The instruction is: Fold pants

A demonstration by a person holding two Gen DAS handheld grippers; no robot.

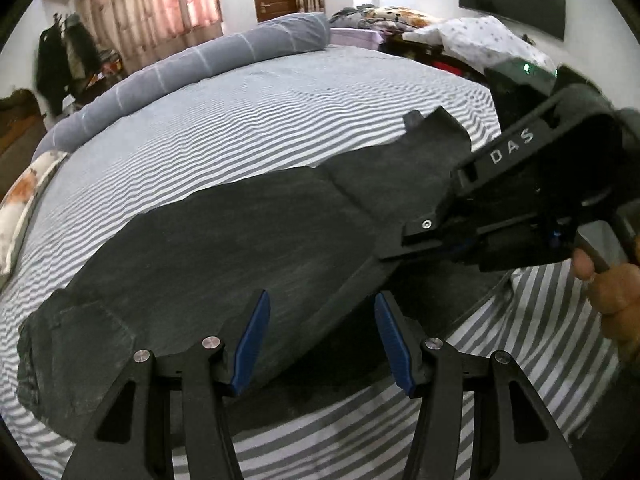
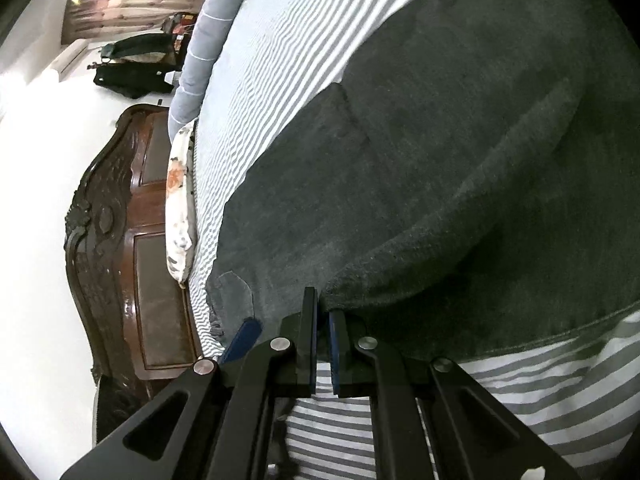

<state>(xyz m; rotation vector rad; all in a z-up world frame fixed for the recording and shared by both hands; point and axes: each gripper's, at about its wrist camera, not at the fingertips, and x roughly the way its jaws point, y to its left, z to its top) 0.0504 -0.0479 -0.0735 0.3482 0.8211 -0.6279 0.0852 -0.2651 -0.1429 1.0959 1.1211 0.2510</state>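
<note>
Pants of dark charcoal, denim-like cloth (image 1: pixel 224 248) lay spread flat across the grey-and-white striped bed sheet (image 1: pixel 240 112), reaching from the bed's near edge toward its middle, with the patch-pocket end (image 1: pixel 80 344) by the side where the carved wooden headboard (image 2: pixel 132 216) stood. They looked limp and fairly heavy for cloth, coarse enough not to slip, and likely to drape and sag from any pinch; I judged the hems, waistband and seamed edges the soundest places to take hold, since a mid-panel grab would bunch. The left gripper (image 1: pixel 320 340) hovered over the fabric with its blue-padded jaws apart and nothing between them. The right gripper (image 2: pixel 323 340) had its jaws nearly closed at the pants' near edge (image 2: pixel 520 336), seemingly nipping a thin fold there. A rolled grey quilt (image 1: pixel 192 64) lay along the bed's far edge.
</note>
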